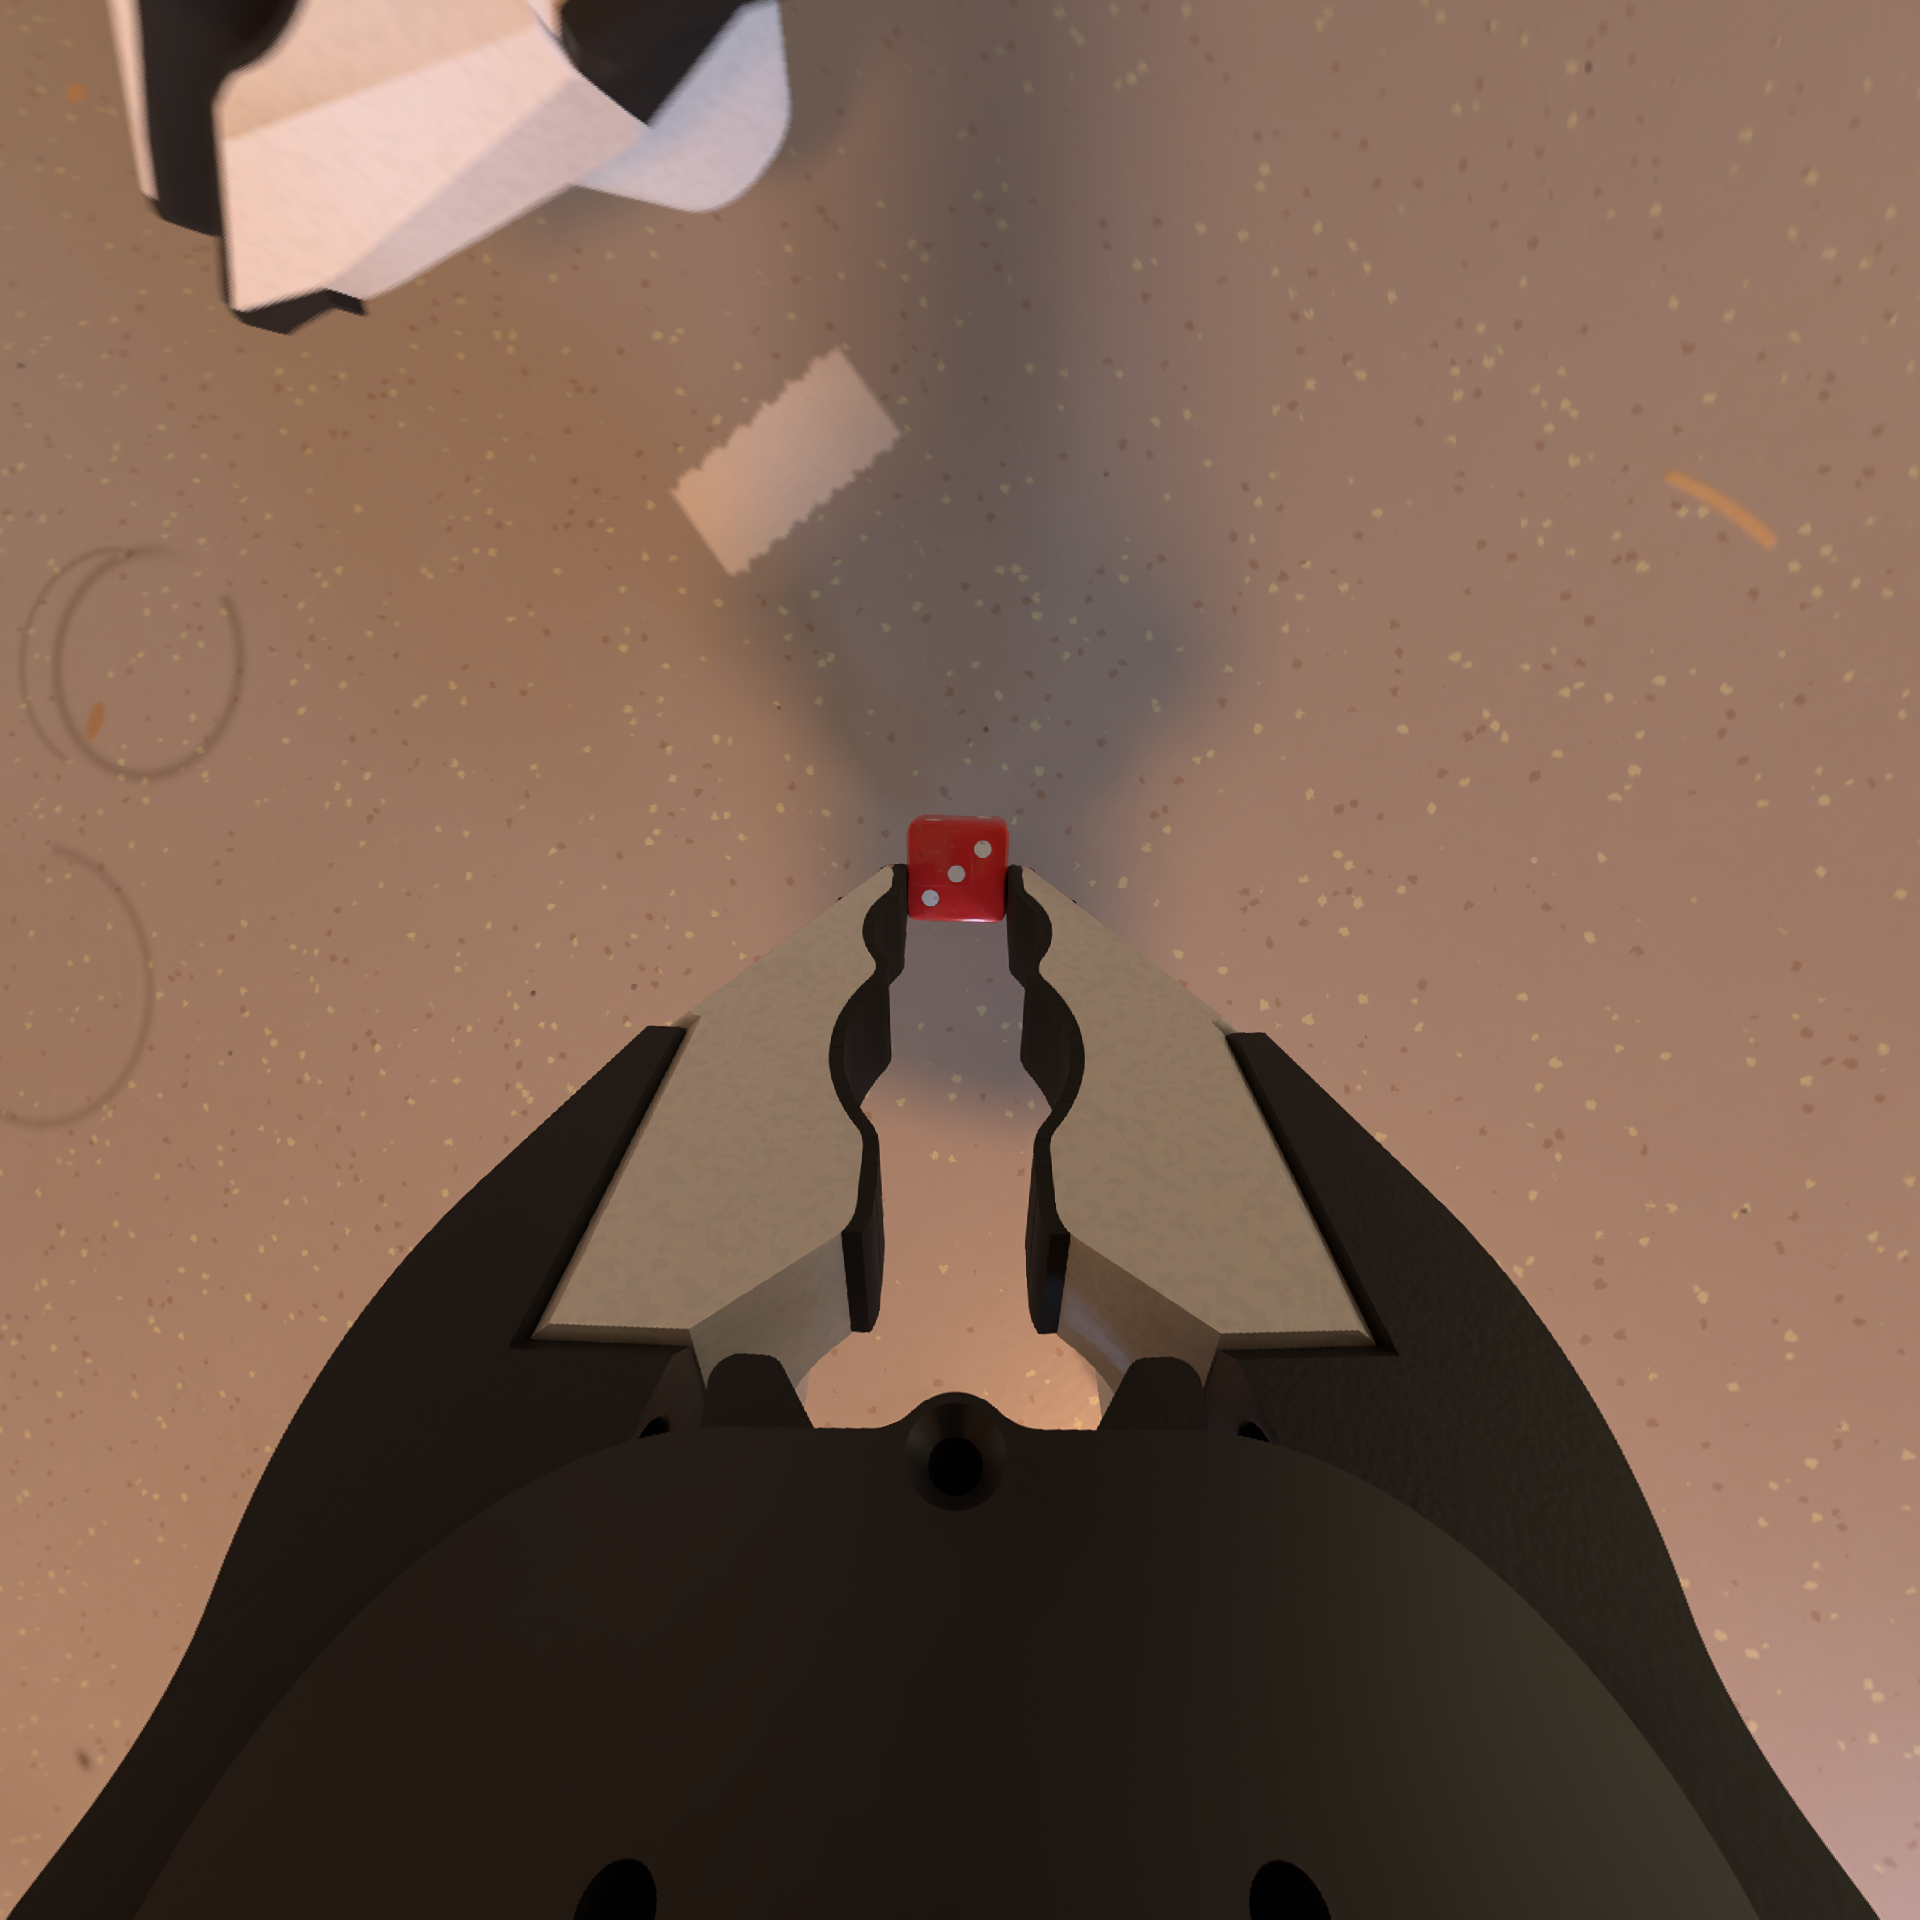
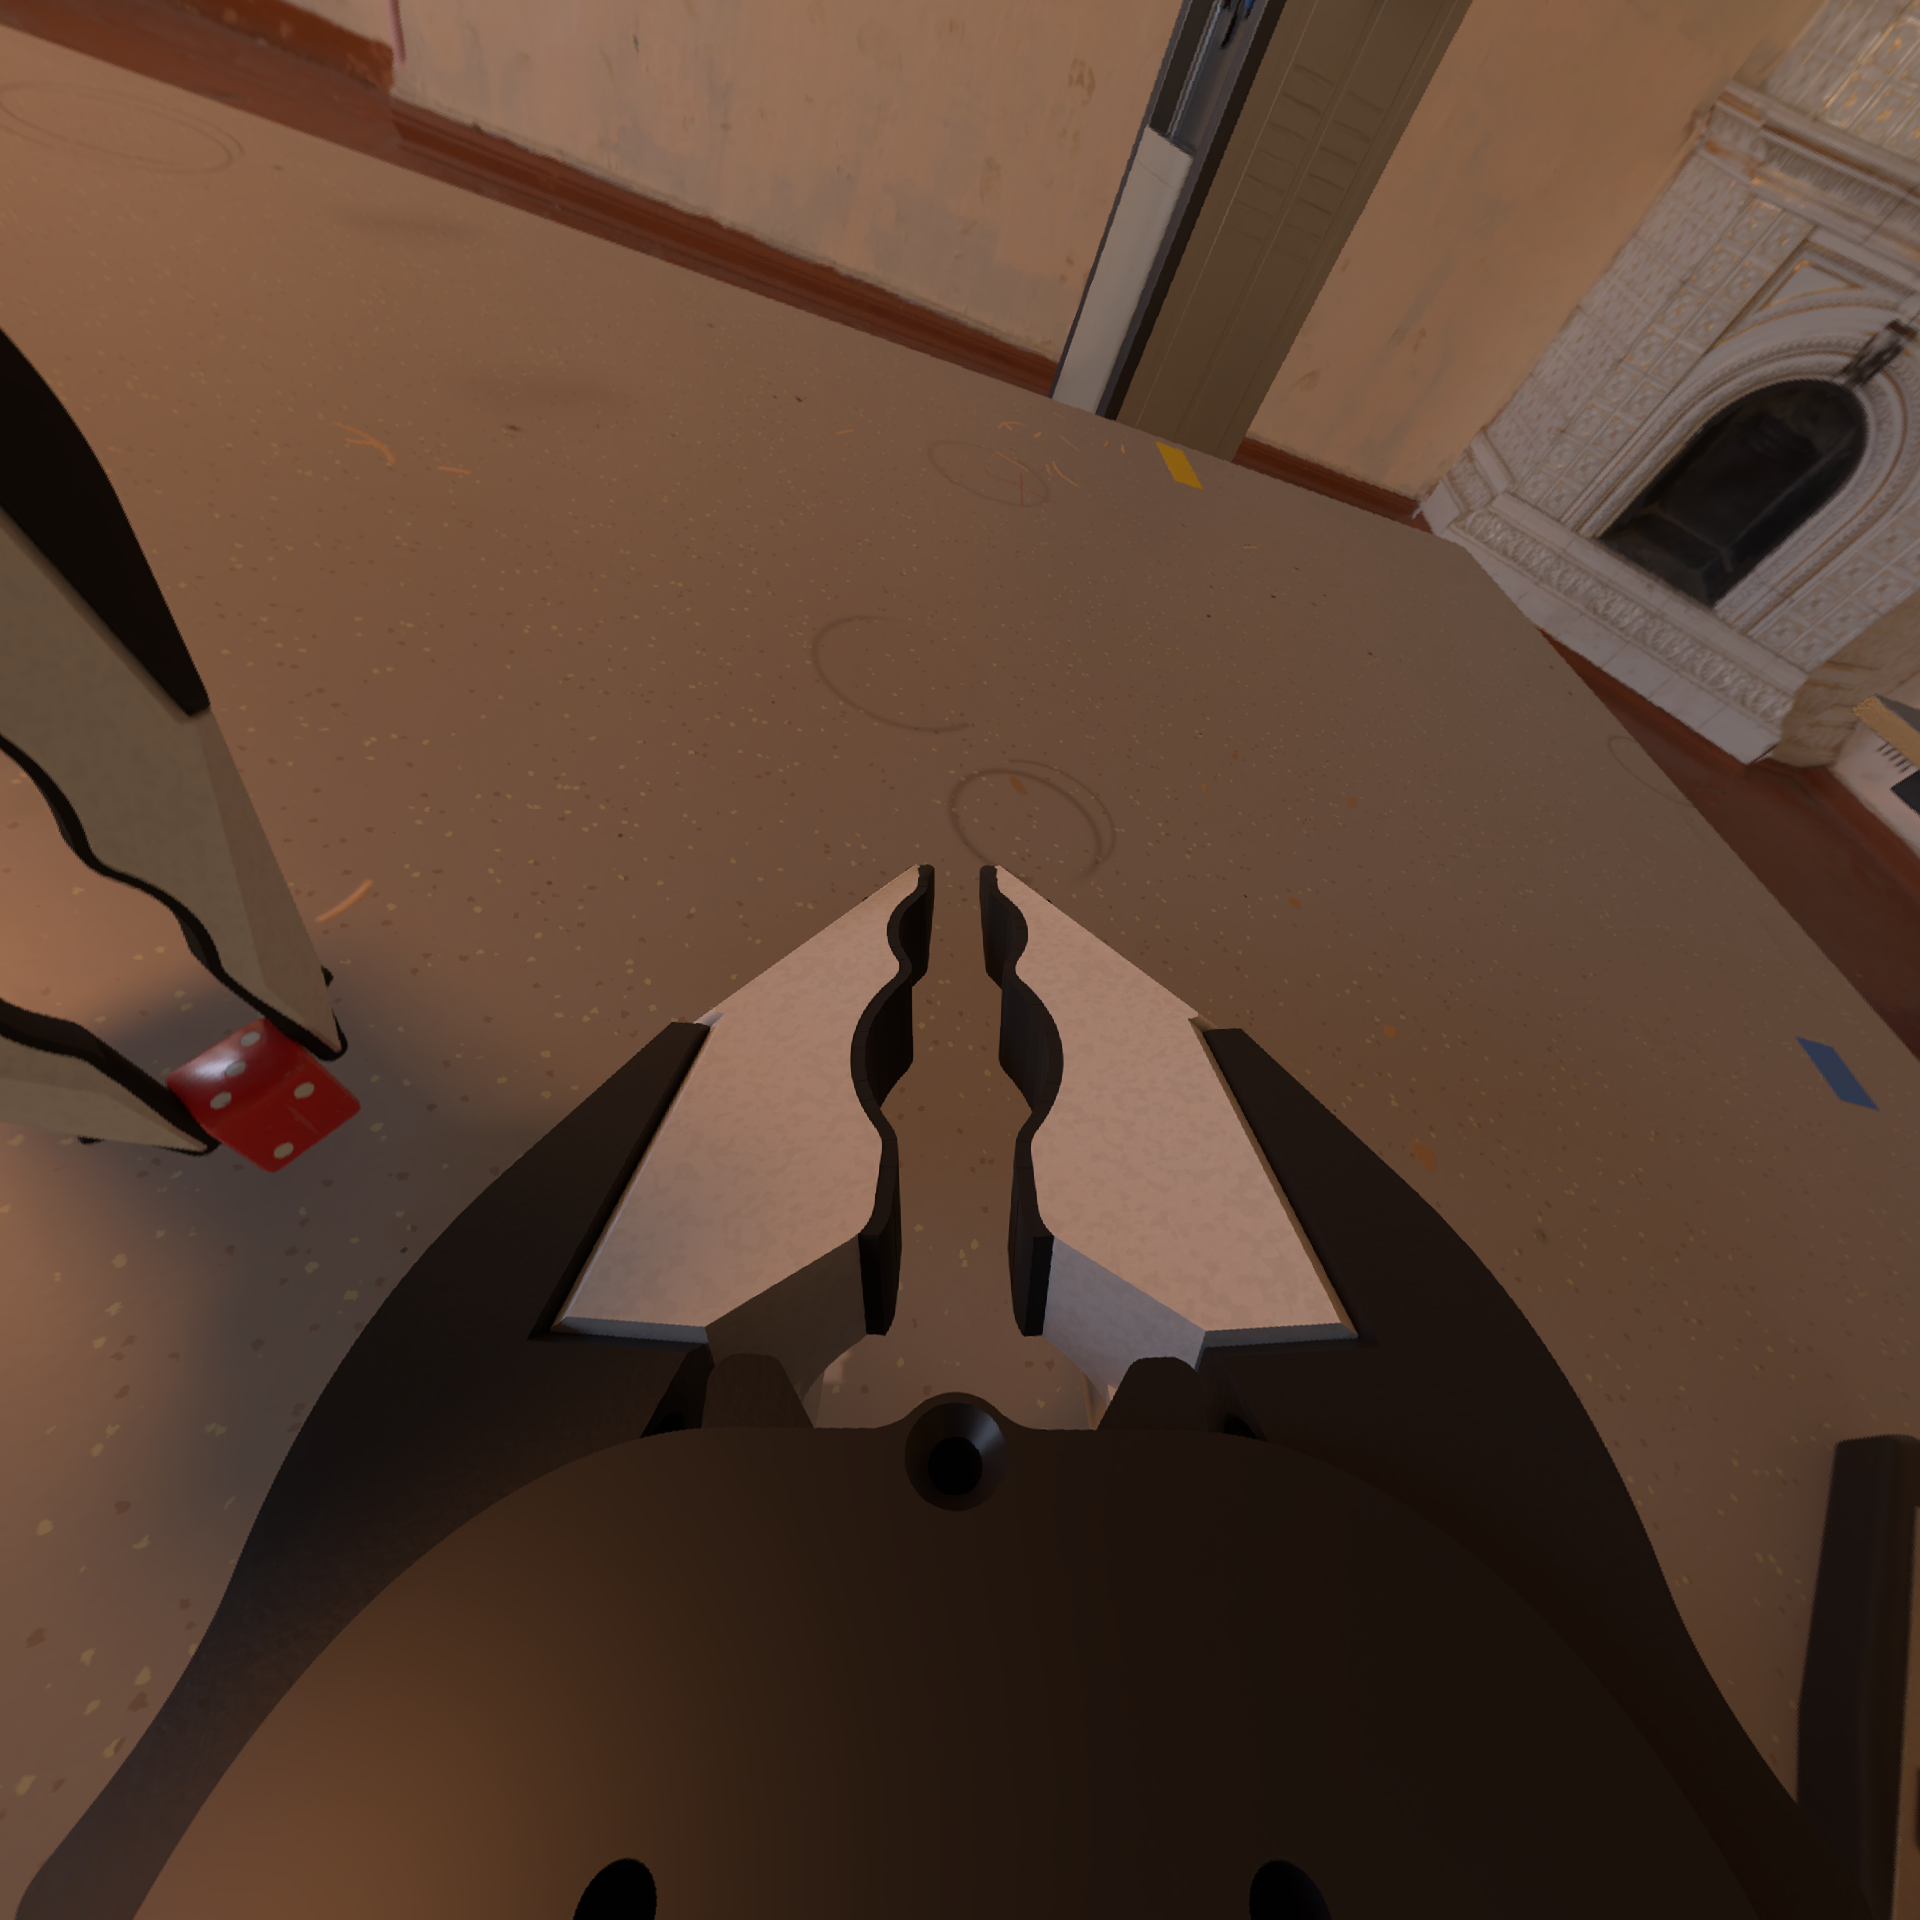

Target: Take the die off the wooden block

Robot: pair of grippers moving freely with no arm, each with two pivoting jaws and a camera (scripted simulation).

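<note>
My left gripper (image 1: 956, 883) is shut on a red die (image 1: 957, 871) with white pips and pinches it between its fingertips over the speckled brown table (image 1: 1455, 935). The die (image 2: 265, 1101) also shows at the left edge of the right wrist view, between the left gripper's fingers (image 2: 156, 831) and close to the table surface. My right gripper (image 2: 956, 878) has its jaws almost together with only a thin gap and nothing between them. It shows in the left wrist view (image 1: 447, 135) at the top left. A pale flat rectangle (image 1: 784, 462) lies on the table beyond the die; I cannot tell whether it is the wooden block.
Faint ring marks (image 1: 130, 665) and orange scratches (image 1: 1720, 509) mark the table. Small yellow (image 2: 1178, 464) and blue (image 2: 1837, 1072) patches lie on it toward the far right. Beyond the far table edge stand a wall, a grey door frame (image 2: 1195, 208) and a white ornate stove (image 2: 1714, 416).
</note>
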